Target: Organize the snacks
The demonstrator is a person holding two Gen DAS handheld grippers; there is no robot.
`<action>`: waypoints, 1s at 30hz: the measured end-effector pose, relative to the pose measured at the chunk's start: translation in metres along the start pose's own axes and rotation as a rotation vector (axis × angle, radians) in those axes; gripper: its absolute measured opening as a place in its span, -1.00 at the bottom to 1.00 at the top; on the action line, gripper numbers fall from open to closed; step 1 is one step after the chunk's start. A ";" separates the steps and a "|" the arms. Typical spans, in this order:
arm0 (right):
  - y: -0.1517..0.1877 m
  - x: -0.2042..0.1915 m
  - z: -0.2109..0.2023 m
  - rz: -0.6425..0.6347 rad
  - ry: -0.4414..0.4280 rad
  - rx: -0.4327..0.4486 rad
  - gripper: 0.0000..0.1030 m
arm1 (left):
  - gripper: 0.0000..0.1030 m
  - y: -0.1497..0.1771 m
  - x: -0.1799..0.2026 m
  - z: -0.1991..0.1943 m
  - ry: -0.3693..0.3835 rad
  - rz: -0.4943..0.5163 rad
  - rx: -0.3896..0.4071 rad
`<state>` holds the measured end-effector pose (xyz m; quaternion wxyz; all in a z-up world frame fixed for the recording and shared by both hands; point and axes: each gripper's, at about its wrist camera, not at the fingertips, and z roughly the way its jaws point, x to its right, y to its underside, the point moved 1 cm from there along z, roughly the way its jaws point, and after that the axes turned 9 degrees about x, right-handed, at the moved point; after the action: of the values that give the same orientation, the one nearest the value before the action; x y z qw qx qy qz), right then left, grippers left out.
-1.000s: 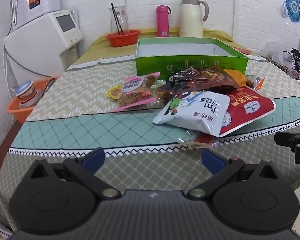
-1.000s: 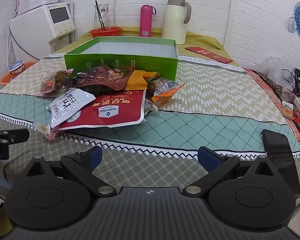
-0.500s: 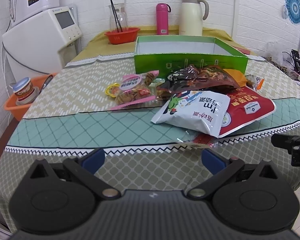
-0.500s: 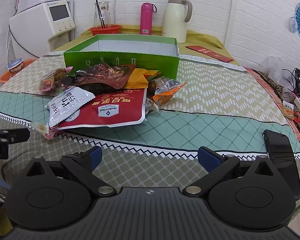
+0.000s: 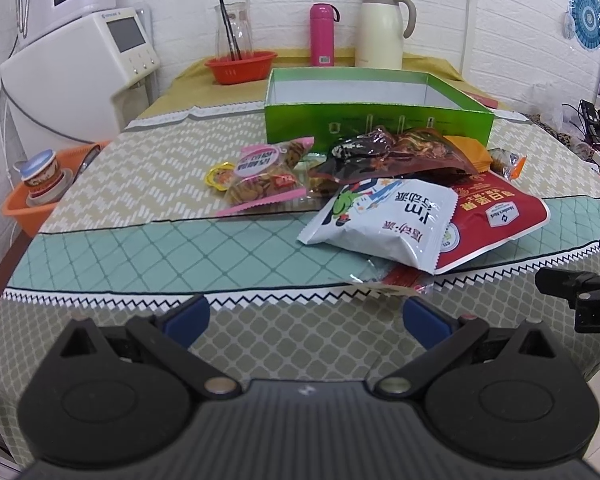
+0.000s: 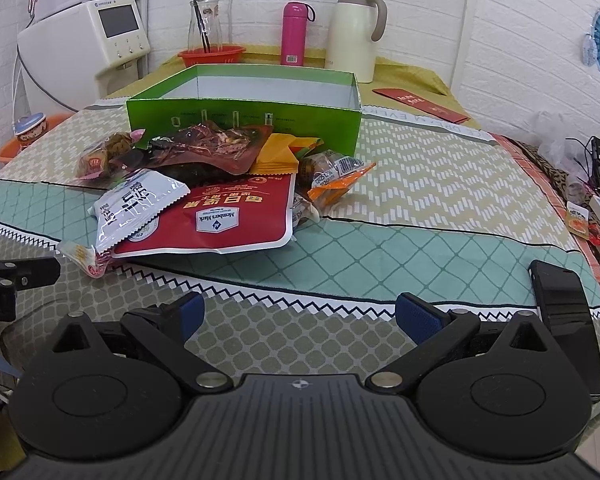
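Note:
A heap of snack packets lies on the patterned tablecloth in front of an open green box (image 5: 376, 128) (image 6: 244, 120). On top of the heap are a white bag (image 5: 384, 220) (image 6: 136, 204), a big red pouch (image 5: 496, 220) (image 6: 224, 220), a dark brown pack (image 5: 396, 154) (image 6: 212, 148), and a pink-edged cookie pack (image 5: 264, 176). My left gripper (image 5: 306, 316) hovers open over the table's near edge, short of the white bag. My right gripper (image 6: 298, 314) is open too, near the front edge, right of the heap. Neither holds anything.
A black phone (image 6: 564, 316) lies at the front right edge. Behind the box stand a red basket (image 5: 240, 66), a pink bottle (image 5: 322, 36) and a cream jug (image 5: 382, 28). A white appliance (image 5: 80, 76) and an orange tub (image 5: 40, 196) sit at the left.
Both views have shifted slightly toward the snack heap. Both grippers stay open and the packets have not moved.

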<state>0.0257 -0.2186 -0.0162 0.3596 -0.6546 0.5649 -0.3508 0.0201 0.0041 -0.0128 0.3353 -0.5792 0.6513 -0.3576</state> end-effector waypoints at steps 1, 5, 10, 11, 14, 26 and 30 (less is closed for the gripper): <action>0.000 -0.001 0.000 -0.001 0.000 -0.001 1.00 | 0.99 0.000 0.000 0.000 0.001 -0.001 0.000; 0.000 -0.001 0.001 -0.004 0.000 -0.003 1.00 | 0.99 0.000 0.000 0.001 0.003 -0.002 -0.002; -0.001 -0.002 0.002 -0.006 0.001 -0.004 1.00 | 0.99 -0.001 0.000 0.004 0.006 -0.005 -0.005; -0.001 -0.002 0.003 -0.006 0.001 -0.005 1.00 | 0.99 -0.001 0.000 0.004 0.006 -0.005 -0.006; -0.002 -0.002 0.005 -0.006 0.001 -0.007 1.00 | 0.99 -0.001 0.000 0.006 0.009 -0.006 -0.009; -0.008 -0.001 0.005 -0.002 -0.025 0.051 1.00 | 0.99 -0.010 -0.009 0.008 0.099 -0.077 0.002; -0.015 -0.003 -0.009 0.010 -0.155 0.204 1.00 | 0.99 -0.020 -0.017 0.012 0.190 -0.129 0.005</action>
<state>0.0249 -0.2150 0.0009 0.4686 -0.6369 0.5000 -0.3531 0.0426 0.0182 -0.0019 0.2496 -0.5828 0.6406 -0.4332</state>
